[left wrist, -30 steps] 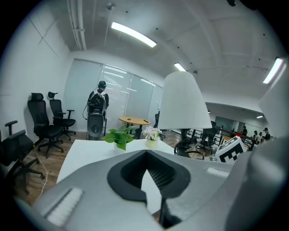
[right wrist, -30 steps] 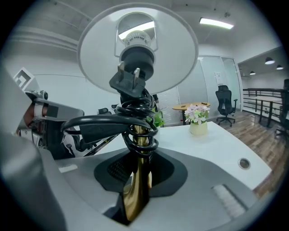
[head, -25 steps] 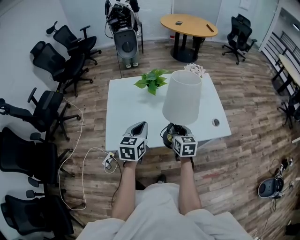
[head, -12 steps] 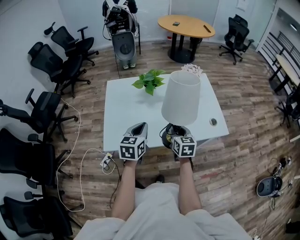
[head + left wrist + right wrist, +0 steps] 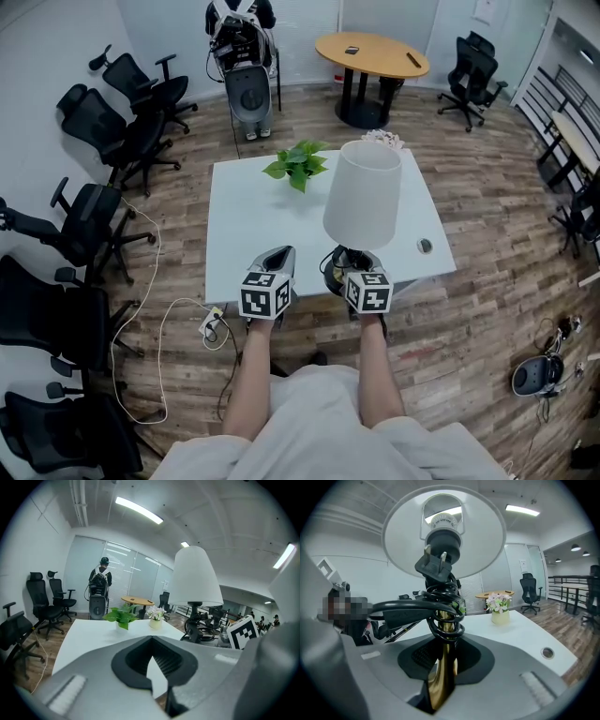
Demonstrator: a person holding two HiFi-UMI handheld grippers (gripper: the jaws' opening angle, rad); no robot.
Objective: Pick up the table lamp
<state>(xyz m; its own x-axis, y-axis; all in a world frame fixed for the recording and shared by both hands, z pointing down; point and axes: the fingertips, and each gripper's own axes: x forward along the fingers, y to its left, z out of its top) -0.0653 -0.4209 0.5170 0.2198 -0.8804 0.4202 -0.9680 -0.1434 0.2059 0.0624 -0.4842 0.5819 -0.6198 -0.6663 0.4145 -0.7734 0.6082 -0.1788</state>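
The table lamp [image 5: 364, 195] has a white shade, a brass stem [image 5: 444, 667] and a black cord [image 5: 436, 606] coiled round the stem, its plug hanging under the shade. It stands upright near the front edge of the white table [image 5: 253, 216]. My right gripper [image 5: 349, 265] is shut on the brass stem low down, the stem rising between its jaws [image 5: 443, 686]. Just left of the lamp, my left gripper [image 5: 275, 258] is shut with nothing in it [image 5: 151, 665]. From the left gripper view the lamp [image 5: 195, 578] is to the right.
A potted green plant [image 5: 298, 162] and a small flower pot [image 5: 382, 139] stand at the table's far side. A round grommet [image 5: 425, 246] sits near its right edge. Black office chairs [image 5: 89, 225] line the left, a floor cable [image 5: 150, 309] lies there, a round wooden table [image 5: 373, 52] stands beyond.
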